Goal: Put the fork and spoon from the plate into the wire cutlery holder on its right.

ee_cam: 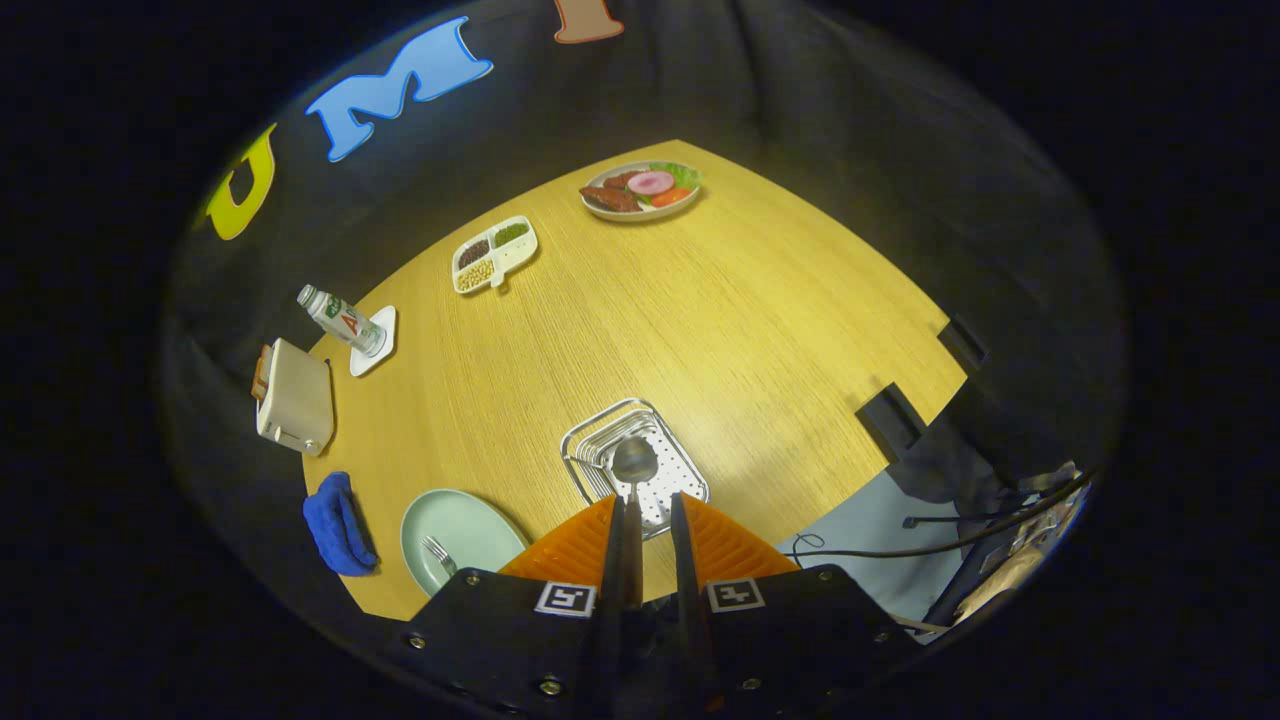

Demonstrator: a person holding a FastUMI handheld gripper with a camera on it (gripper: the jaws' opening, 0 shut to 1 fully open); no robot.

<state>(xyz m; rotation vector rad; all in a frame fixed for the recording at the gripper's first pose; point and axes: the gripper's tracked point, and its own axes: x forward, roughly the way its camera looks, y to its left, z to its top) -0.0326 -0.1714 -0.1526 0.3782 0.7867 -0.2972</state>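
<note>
A spoon (635, 462) sticks out ahead of my gripper (652, 497), its handle running back between the fingers, which are shut on it. The spoon's bowl hangs over the wire cutlery holder (600, 430), a square chrome basket with a perforated base that stands just beyond the fingers. To the left of the fingers lies a pale green plate (475, 525) near the table's front edge. A fork (438, 553) rests on the plate with its tines pointing away from me.
A blue cloth (335, 525) lies left of the plate, with a toaster (295, 397) and a bottle (342, 320) on a white coaster beyond it. A divided snack dish (494, 253) and a food plate (641, 189) sit far back. Black clamps (890, 420) and cables (900, 550) are at the right.
</note>
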